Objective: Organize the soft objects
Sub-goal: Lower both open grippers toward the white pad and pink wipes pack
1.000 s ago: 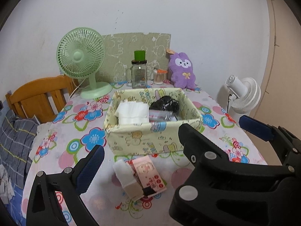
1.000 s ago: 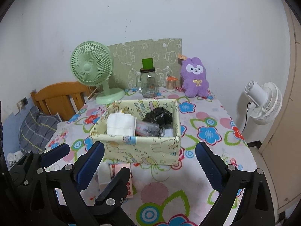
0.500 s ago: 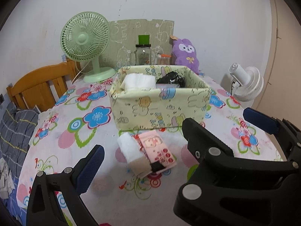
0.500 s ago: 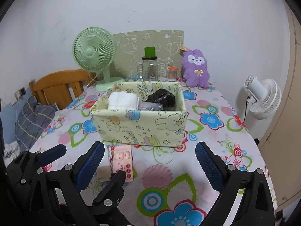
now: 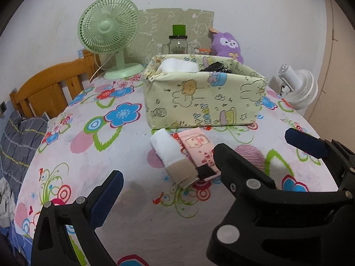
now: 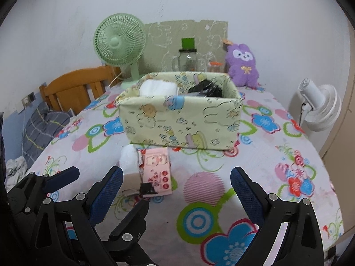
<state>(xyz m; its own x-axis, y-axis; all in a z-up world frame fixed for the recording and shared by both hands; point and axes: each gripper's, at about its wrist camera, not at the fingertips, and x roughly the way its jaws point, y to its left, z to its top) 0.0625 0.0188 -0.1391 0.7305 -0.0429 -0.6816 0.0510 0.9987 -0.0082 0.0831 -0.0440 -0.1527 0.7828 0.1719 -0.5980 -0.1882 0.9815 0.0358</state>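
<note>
A green desk fan [image 5: 108, 30] stands at the far left of the flower-patterned tablecloth [image 5: 93, 155]. Beside it, against a pale green patterned board [image 6: 188, 37] leaning on the wall, stands a glass jar [image 6: 188, 60] with a green cap. A purple plush rabbit [image 6: 243, 64] sits at the far right. A white fan [image 6: 319, 108] stands off the table's right edge. A wooden headboard [image 5: 46, 88] is at left.

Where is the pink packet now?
In both views the pink packet lies on the tablecloth before the fabric box, touching the white roll on its left.
</note>
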